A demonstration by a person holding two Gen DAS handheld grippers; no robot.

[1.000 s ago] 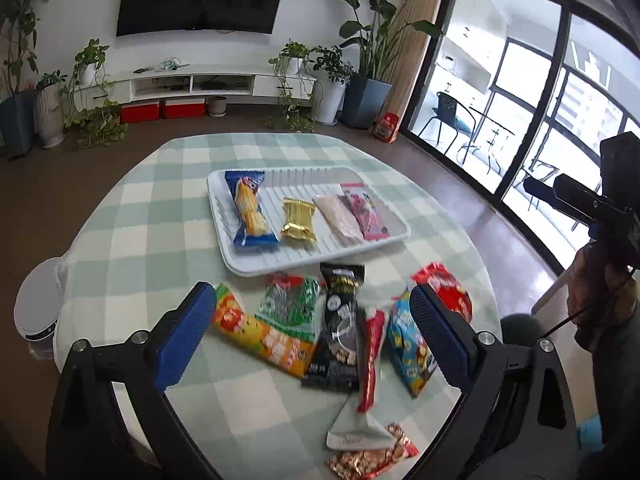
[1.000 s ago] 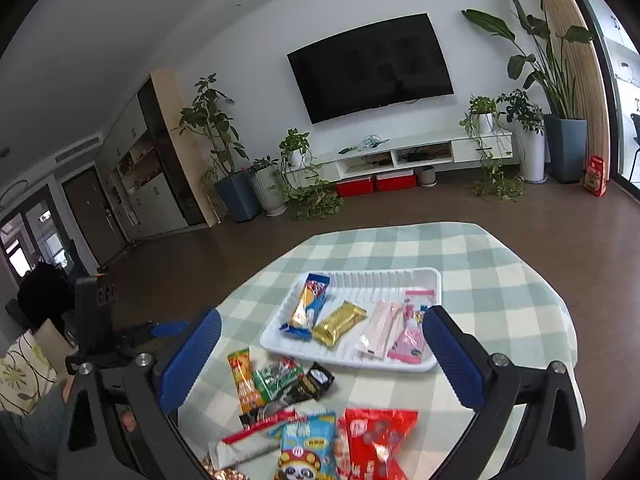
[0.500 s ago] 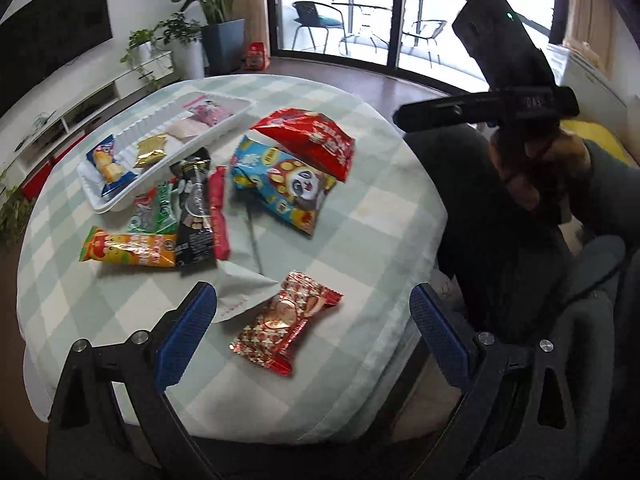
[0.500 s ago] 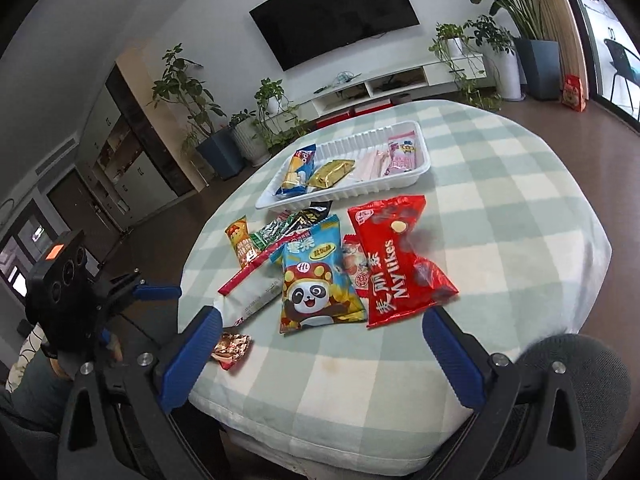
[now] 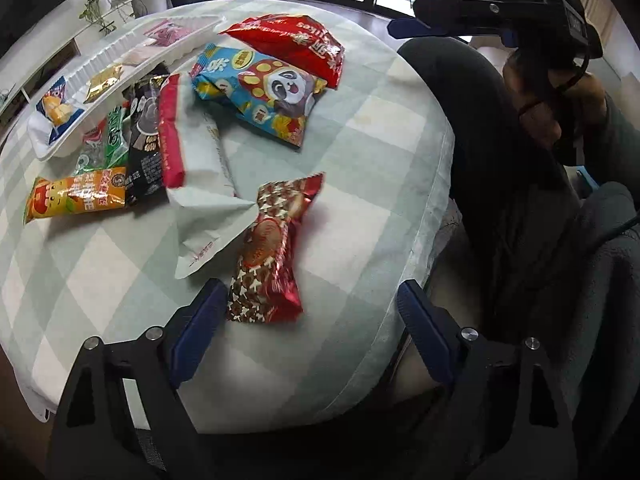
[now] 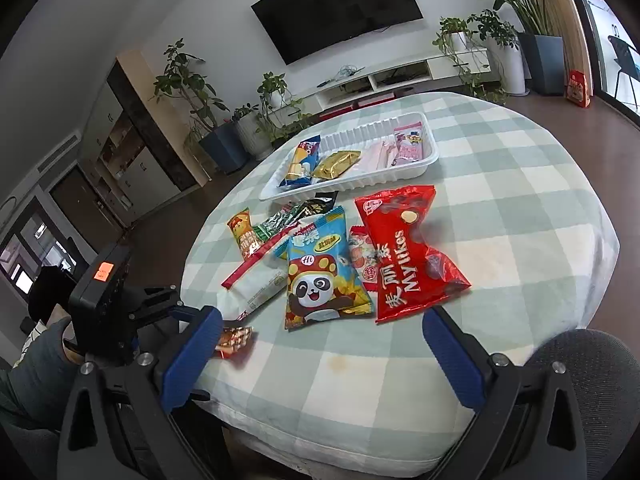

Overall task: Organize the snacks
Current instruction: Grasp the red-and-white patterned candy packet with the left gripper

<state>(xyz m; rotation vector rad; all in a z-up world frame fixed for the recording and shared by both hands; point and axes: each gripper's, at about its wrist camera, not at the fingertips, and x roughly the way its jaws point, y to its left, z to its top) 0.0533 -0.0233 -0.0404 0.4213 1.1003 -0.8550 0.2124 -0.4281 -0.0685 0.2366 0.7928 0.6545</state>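
Red-and-gold foil snack packet (image 5: 268, 252) lies on the green-checked tablecloth (image 5: 360, 200), between the left gripper (image 5: 308, 332)'s closing blue jaws, pads not pressing. White ribbed plastic tray (image 6: 416, 168) holds four packets; right gripper (image 6: 320, 344) hangs spread wide, empty, over the near table edge.

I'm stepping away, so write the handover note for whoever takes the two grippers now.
Left gripper: jaws closing, nothing gripped yet; the red foil candy pack lies just ahead of them at the near table edge.
Right gripper: open, empty, hovering short of the panda bag and red Mylikes bag.
Done: four snacks lie in the white tray.
Left: the loose packs on the checked cloth in front of the tray, including the orange pack.
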